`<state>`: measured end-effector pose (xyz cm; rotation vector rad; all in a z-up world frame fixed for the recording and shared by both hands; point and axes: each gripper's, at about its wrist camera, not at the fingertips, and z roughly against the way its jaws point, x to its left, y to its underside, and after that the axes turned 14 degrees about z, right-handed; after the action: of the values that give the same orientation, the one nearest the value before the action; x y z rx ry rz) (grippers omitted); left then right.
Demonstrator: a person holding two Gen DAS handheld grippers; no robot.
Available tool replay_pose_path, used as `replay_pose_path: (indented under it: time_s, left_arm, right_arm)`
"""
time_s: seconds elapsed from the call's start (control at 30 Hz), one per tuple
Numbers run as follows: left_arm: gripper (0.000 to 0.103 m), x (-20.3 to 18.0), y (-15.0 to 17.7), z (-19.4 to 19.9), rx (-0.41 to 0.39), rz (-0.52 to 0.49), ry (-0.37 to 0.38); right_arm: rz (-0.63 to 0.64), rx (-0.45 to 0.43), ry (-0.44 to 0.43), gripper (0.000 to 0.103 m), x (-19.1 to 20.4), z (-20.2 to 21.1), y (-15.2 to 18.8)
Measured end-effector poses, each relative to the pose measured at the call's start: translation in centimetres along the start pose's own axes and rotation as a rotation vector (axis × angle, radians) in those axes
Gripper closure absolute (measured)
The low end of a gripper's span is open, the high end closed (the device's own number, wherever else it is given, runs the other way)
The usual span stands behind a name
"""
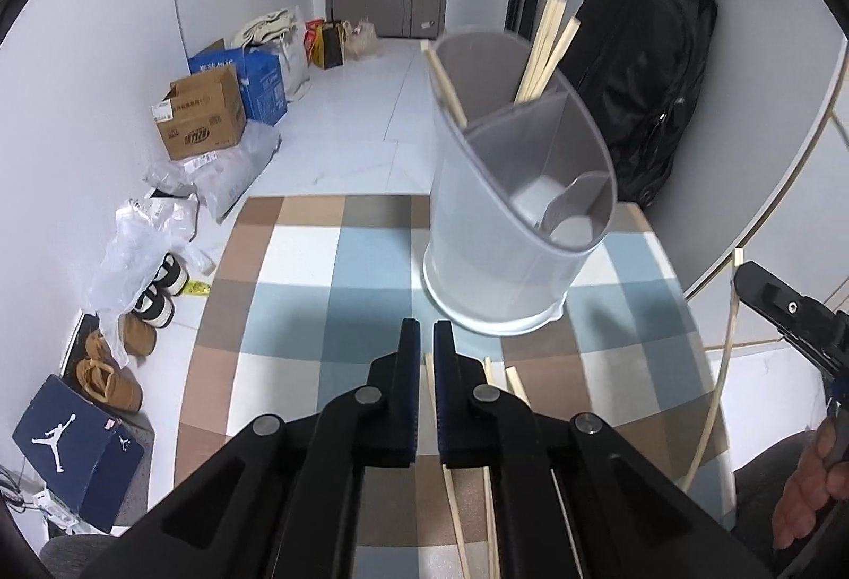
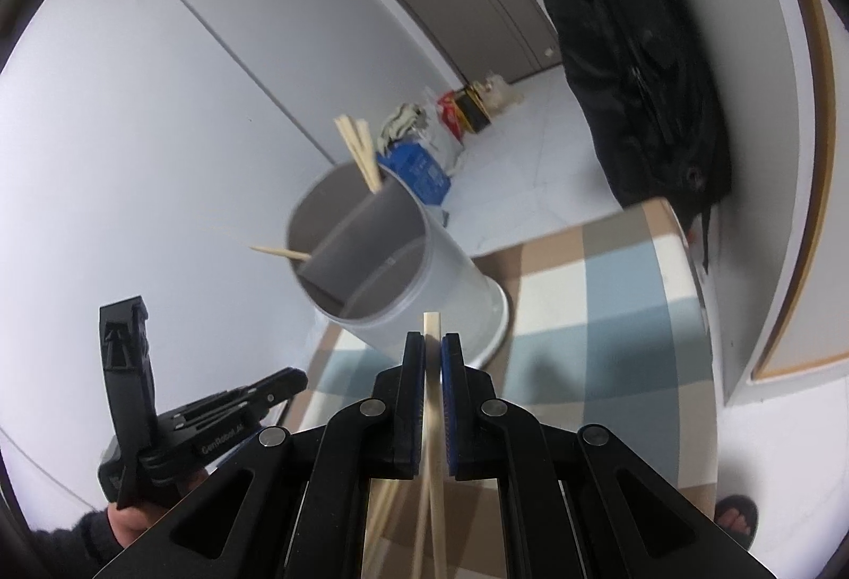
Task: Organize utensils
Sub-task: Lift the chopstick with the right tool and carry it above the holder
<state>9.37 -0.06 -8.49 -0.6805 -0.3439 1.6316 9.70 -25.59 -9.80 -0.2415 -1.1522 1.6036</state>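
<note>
chopsticks are sticking up out of the grey utensil holder (image 1: 522, 186), which is standing on the checked surface (image 1: 297, 292) toward its far right. a small bundle (image 1: 546, 48) is leaning in the far compartment, and one single stick (image 1: 445, 88) is resting against the holder's left rim. the nearer compartments are showing only their grey dividers.

the left gripper (image 1: 426, 340) is hovering above the surface just near of the holder, its fingers (image 1: 409, 366) pressed almost together with nothing visible between them. loose chopsticks (image 1: 517, 385) are lying on the cloth beneath it, partly hidden by the black arms.

the right gripper (image 2: 432, 351) is pointing at the holder (image 2: 392, 260) from the near side, its fingers (image 2: 414, 366) clamping a pale chopstick (image 2: 431, 329) whose tip is poking out just past them; more sticks are blurring below. a hand (image 1: 806, 483) is holding it at the right edge of the left view.

a black backpack (image 1: 647, 91) is leaning on the far wall, and boxes and shoes (image 1: 154, 297) are cluttering the floor to the left.
</note>
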Motion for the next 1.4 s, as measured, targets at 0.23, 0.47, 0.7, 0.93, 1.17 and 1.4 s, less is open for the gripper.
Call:
replay_pose_path:
  time_s: [0.23,0.47,0.7,0.93,1.17,1.4]
  left_arm:
    - [0.102,0.6,-1.1,2.8,-0.057,0.02,0.056]
    - [0.103,1.4,-2.1,4.9,-0.101,0.028,0.093]
    - [0.102,2.8,-0.3,-0.9,0.151,0.088,0.14]
    - [0.081,1.9,1.3,-6.9,0.286,0.076,0.053]
    - [0.075,2.0,1.3,-10.0,0.342,0.088,-0.005]
    - [0.088,1.5,1.2,-9.6,0.303,0.052,-0.022]
  right_arm:
    - [0.053,-0.054,0.005,0.098,3.0,1.6,-2.3]
    - [0.101,-0.103,0.001,0.098,5.7,2.8,-4.5]
    - [0.095,-0.069,0.013,0.098,6.2,2.2,-3.4]
    - [0.049,-0.02,0.035,0.098,4.5,1.9,-1.5]
    - [0.015,-0.011,0.053,0.098,2.6,2.1,-1.0]
    - [-0.012,0.004,0.055,0.097,1.7,1.8,-0.6]
